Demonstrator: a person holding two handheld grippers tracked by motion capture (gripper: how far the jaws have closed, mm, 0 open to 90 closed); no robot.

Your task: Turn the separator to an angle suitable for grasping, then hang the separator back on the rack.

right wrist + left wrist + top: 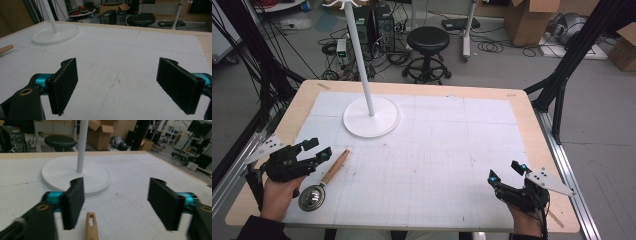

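A metal scoop with a round steel bowl (312,196) and a wooden handle (335,167) lies on the white gridded mat at the front left. My left gripper (318,149) hovers just left of the handle, open and holding nothing. In the left gripper view the handle's slotted end (90,226) lies on the mat below the gap of that gripper (116,195). My right gripper (505,171) rests open at the front right, nothing between its jaws (116,80). The handle's tip (5,48) shows far to its left.
A white stand with a round base (372,117) and a thin pole (362,55) stands at the back left of the mat. The wooden table edge (532,120) frames the mat. A black stool (428,42) and cardboard boxes (527,20) sit on the floor beyond.
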